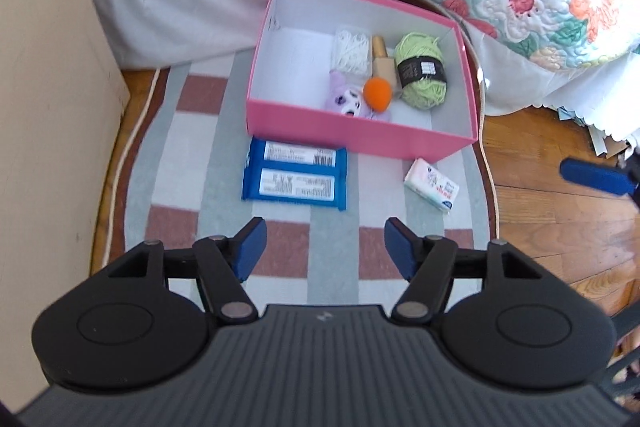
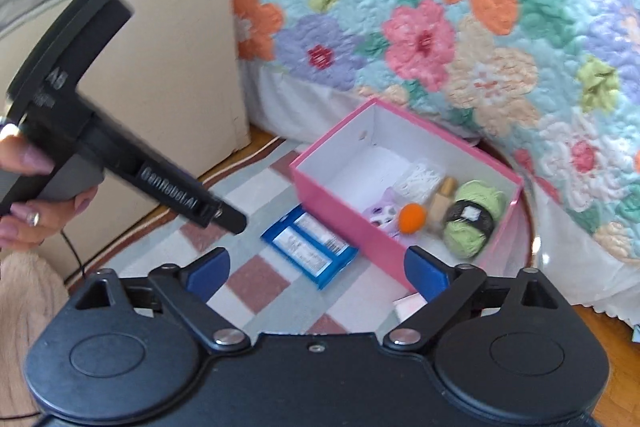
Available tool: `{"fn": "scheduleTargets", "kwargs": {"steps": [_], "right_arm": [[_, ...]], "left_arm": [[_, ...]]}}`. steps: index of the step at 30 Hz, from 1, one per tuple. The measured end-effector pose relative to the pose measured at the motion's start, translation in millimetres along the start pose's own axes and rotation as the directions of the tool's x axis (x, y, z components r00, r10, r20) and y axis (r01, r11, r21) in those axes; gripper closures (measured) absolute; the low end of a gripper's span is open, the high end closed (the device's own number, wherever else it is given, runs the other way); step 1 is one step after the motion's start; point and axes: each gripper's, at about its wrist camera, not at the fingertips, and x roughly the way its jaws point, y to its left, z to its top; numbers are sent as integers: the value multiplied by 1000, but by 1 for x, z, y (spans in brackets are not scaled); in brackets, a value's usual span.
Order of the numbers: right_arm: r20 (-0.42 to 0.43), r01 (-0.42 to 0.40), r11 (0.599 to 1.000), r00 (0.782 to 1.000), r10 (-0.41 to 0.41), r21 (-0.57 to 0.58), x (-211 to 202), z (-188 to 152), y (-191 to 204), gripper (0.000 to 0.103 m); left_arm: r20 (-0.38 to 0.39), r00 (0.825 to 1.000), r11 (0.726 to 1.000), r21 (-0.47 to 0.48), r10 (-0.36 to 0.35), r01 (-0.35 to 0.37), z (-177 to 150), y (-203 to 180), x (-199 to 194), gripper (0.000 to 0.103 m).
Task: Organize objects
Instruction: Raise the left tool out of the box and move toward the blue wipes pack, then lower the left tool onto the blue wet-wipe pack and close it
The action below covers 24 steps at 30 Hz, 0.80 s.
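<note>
The right gripper [image 2: 316, 273] hangs with jaws spread wide and nothing between them above a checked rug [image 2: 256, 279]; a pink box [image 2: 340, 211] beside a floral quilt [image 2: 440, 27] holds green yarn [image 2: 474, 217], an orange ball [image 2: 413, 215], a purple plush toy [image 2: 382, 213], and a small bottle [image 2: 442, 201]; a blue packet [image 2: 310, 251] lies just outside; at left, a hand [image 2: 30, 195] holds the left gripper [image 2: 132, 163].

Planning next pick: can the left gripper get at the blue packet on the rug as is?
Probably yes. The left gripper is open and empty, the blue packet lies flat ahead of it outside the pink box, nothing between.
</note>
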Motion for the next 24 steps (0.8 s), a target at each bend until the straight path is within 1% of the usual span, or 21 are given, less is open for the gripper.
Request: {"fn": "scheduleTargets", "kwargs": {"steps": [4,8,11,12,14,16,19,22,24], "right_arm": [[-40,-6,1000,999,5,-17,18,-14,10,6],[-54,-60,998,997,61,26,35,-22,12,6],[-14,-86,996,996,87,29,48,-27,11,6],[3,-80,996,997,80,30,55,-28,9,6],[28,-68,996,997,67,52,68,-29,4,6],[42,-82,992,996,78,94,83,-32,-3,6],[50,-107,982,994,101,156,106,-36,-13,6],[42,-109,975,994,103,192,130,-41,-18,6],[33,-100,973,995,95,206,145,-44,-20,6]], "left_arm": [[-27,1000,1000,-2,-3,3,-12,7,11,38],[-50,999,1000,-15,-11,11,-17,17,25,38],[-50,999,999,-39,-19,17,-17,27,37,32],[-48,999,998,-54,-20,18,-16,31,41,29],[-42,999,997,-69,-22,19,-13,39,50,28],[-33,999,997,-77,-15,13,-9,47,59,25],[1,1000,997,-81,-7,7,-4,58,74,20],[34,999,999,-49,-7,8,0,65,90,20],[50,999,999,-53,-6,9,0,71,102,20]]}}
